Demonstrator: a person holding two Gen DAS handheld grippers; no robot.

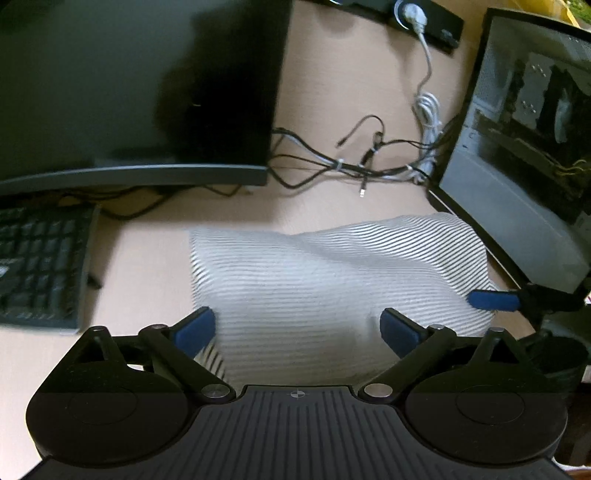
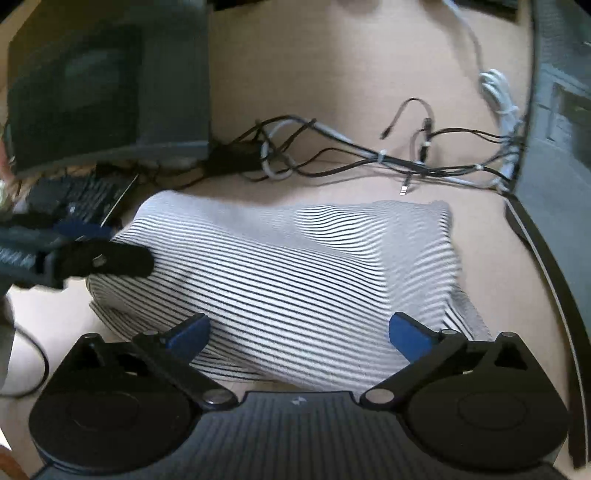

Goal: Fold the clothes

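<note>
A white garment with thin dark stripes lies folded into a puffy rectangle on the beige desk. My left gripper hangs over the garment's near edge with its blue pads wide apart and pressing on nothing. One blue finger of the right gripper pokes in at the garment's right side. In the right wrist view, the same garment fills the middle. My right gripper stands open above its near right part, pads clear of the cloth. The left gripper shows at the garment's left end.
A dark monitor stands at the back left with a black keyboard beneath it. Tangled cables run along the back of the desk. A glass-sided computer case walls off the right. A power strip lies far back.
</note>
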